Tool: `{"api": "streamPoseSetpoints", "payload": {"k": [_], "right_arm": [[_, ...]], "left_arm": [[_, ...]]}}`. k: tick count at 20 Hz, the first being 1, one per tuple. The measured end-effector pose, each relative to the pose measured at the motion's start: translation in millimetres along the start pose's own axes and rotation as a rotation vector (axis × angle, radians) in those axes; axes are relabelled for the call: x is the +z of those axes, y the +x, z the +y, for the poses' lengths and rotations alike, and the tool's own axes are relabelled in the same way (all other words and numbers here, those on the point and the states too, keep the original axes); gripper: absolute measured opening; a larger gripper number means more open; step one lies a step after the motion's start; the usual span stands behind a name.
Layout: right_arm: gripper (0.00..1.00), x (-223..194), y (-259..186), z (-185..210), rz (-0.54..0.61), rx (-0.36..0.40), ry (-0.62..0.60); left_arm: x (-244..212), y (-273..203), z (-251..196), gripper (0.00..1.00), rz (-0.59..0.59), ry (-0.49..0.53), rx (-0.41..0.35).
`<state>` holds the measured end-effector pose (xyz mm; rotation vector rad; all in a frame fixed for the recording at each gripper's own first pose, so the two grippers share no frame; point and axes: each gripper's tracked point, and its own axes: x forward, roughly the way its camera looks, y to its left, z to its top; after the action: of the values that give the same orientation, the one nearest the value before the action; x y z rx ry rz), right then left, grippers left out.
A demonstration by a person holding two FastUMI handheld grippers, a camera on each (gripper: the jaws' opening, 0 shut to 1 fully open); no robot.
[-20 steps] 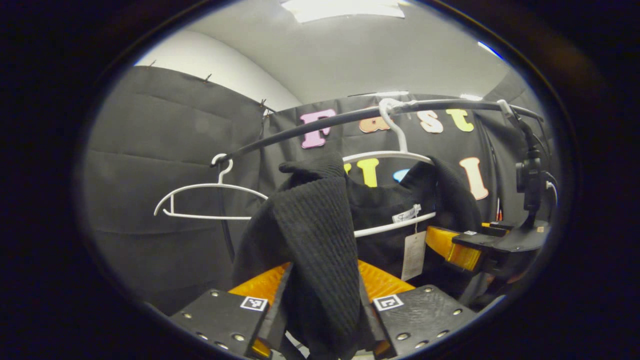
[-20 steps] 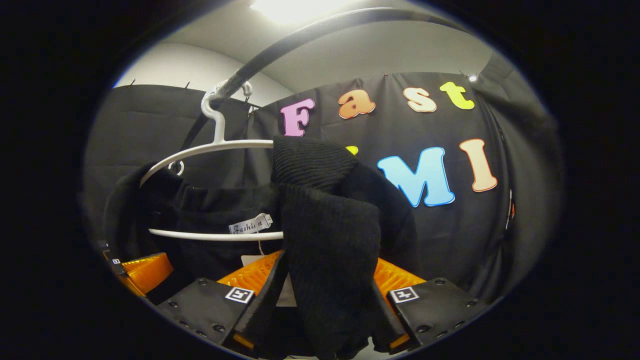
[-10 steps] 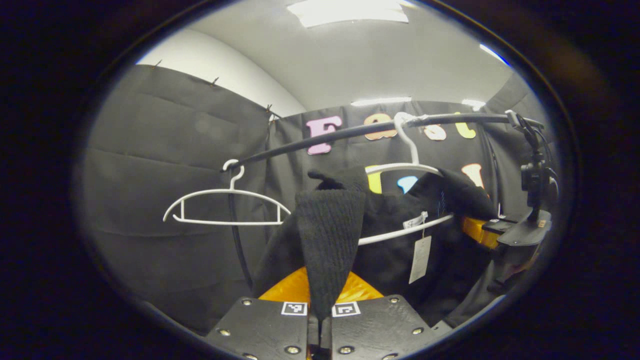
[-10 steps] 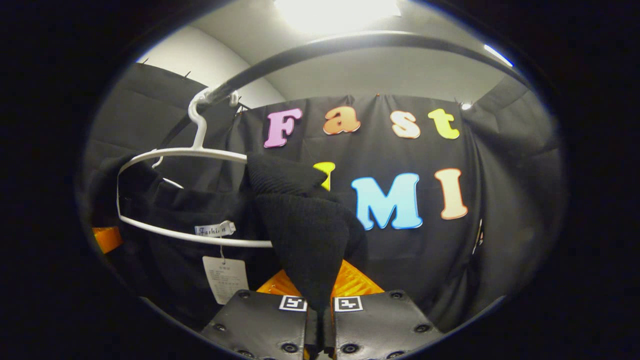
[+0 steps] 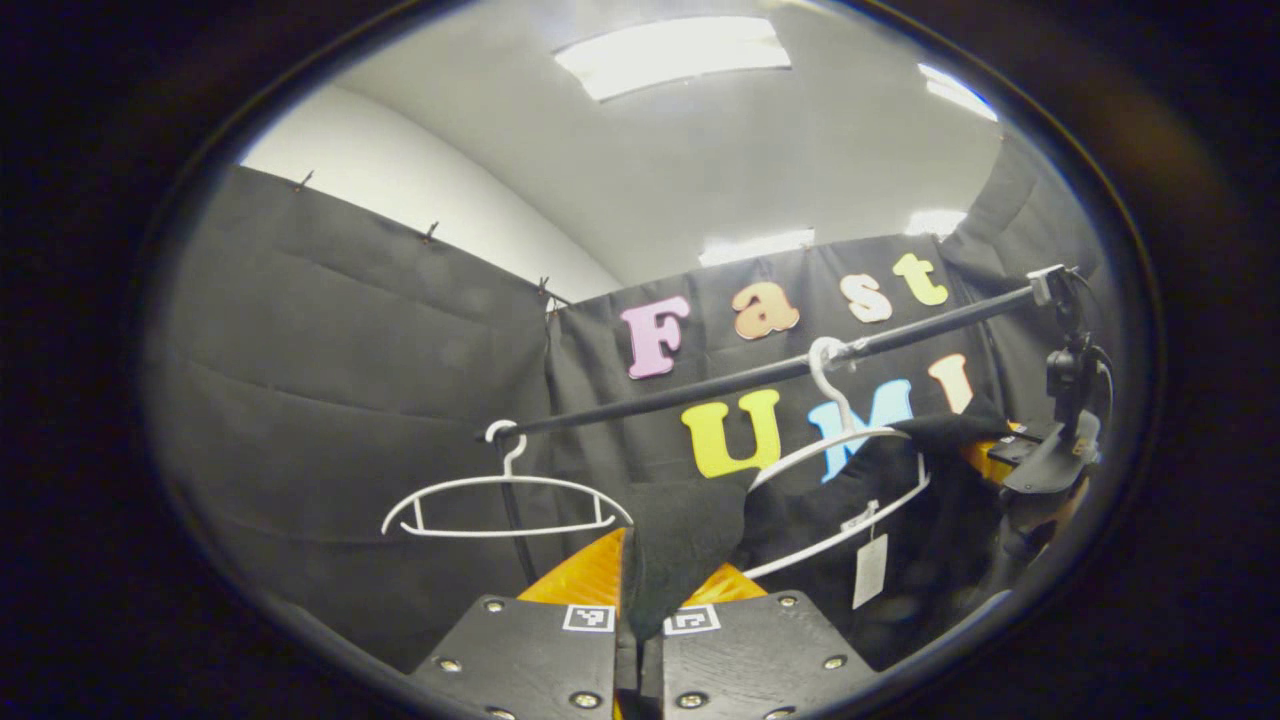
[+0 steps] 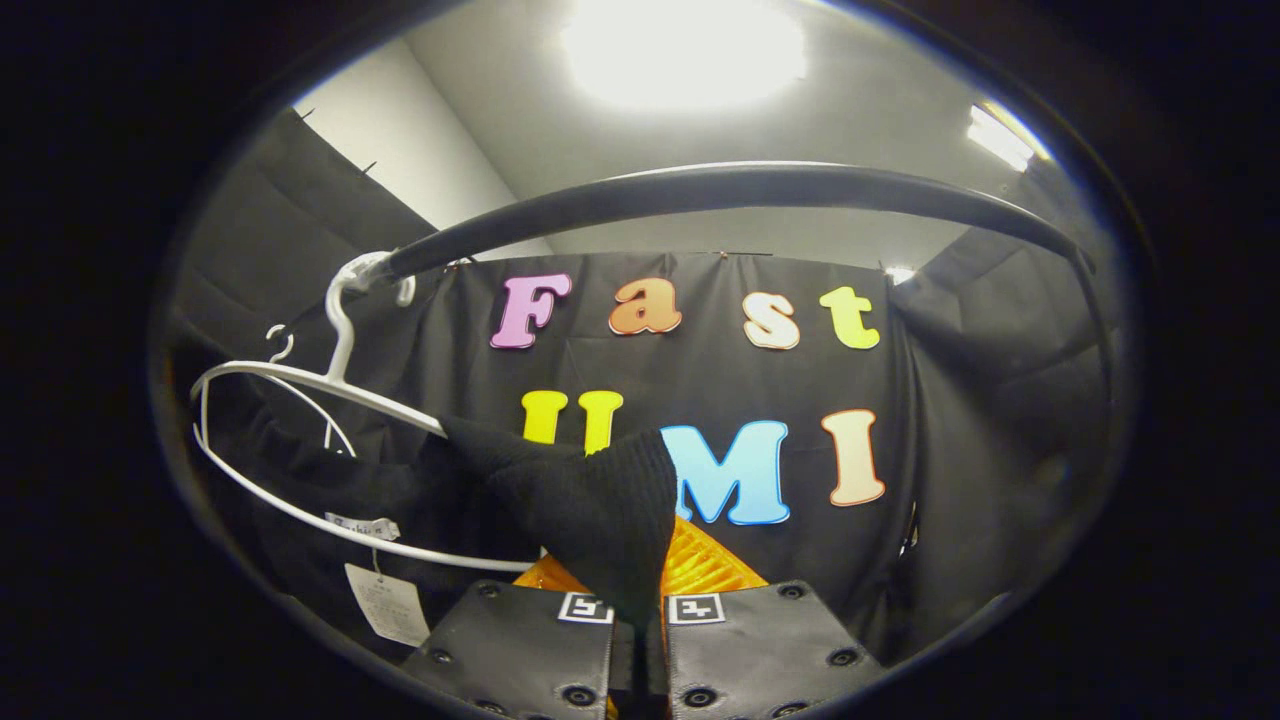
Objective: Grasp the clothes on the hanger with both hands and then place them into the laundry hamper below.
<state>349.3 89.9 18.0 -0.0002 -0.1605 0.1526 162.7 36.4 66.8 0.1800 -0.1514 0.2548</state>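
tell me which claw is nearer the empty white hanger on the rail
Left. The left claw, shut on the black garment, sits just below the empty hanger. The right claw grips the garment's far shoulder, beyond the loaded hanger.

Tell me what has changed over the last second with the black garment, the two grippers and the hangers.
Both grippers closed: the left gripper and right gripper, open around the black garment a second ago, are now shut on its shoulders. Both have dropped, pulling the knit down off the white hanger, which now tilts. The hanger stays hooked on the rail; the empty hanger is unchanged.
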Motion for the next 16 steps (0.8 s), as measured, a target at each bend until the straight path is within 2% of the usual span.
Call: {"api": "streamPoseSetpoints", "payload": {"k": [4, 8, 13, 16], "right_arm": [[0.06, 4, 11, -19, -0.018, -0.036, 0.014], [0.06, -9, 24, -26, 0.007, -0.037, 0.027], [0.06, -56, 34, -26, 0.168, -0.006, 0.154], [0.06, -86, 30, -32, 0.252, -0.004, 0.160]], "left_arm": [[12, 9, 22, 0.03, -0.035, -0.004, 0.015], [-1, 25, 39, 0.03, -0.030, -0.023, 0.026], [-43, 40, 52, 0.03, 0.057, -0.073, 0.012], [-82, 37, 49, 0.03, 0.134, -0.098, -0.006]]}}
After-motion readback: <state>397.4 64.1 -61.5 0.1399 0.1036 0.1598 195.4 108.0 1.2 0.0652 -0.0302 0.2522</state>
